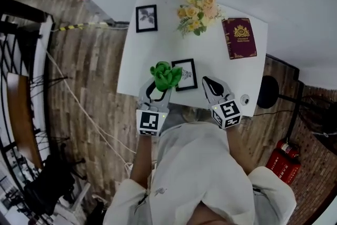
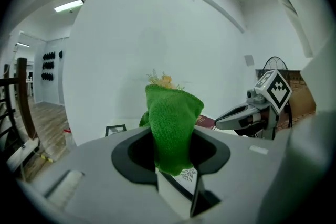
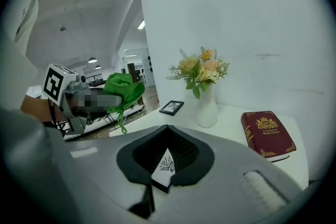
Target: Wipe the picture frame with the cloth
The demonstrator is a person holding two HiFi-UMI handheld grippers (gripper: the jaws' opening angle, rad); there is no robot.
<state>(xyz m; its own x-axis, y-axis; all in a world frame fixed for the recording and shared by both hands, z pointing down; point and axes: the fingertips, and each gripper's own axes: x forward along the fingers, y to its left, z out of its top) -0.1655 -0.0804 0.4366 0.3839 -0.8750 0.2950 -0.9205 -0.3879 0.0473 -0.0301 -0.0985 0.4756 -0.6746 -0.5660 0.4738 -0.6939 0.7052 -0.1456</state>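
1. Picture frame: it lies flat on the white table, near the front edge and between the 2 grippers. Through each gripper's own opening we see a corner of it below the jaws.
2. Cloth: green and bunched, it stands up out of the left gripper. The jaws are pinched on its lower part, as the left gripper view shows. In the head view it overlaps the frame's upper left corner. We cannot tell whether it touches the glass.
3. Right gripper: it hovers just right of the frame, jaws pressed together with nothing between them.
4. Progress: we judge that the cloth is secured and brought to the frame, while the wiping itself is at its start or not yet begun. No view shows which parts have been covered, and the frame rests unheld.
5. Surroundings: a 2nd frame, flowers and a red book stand farther back, well apart from the work.
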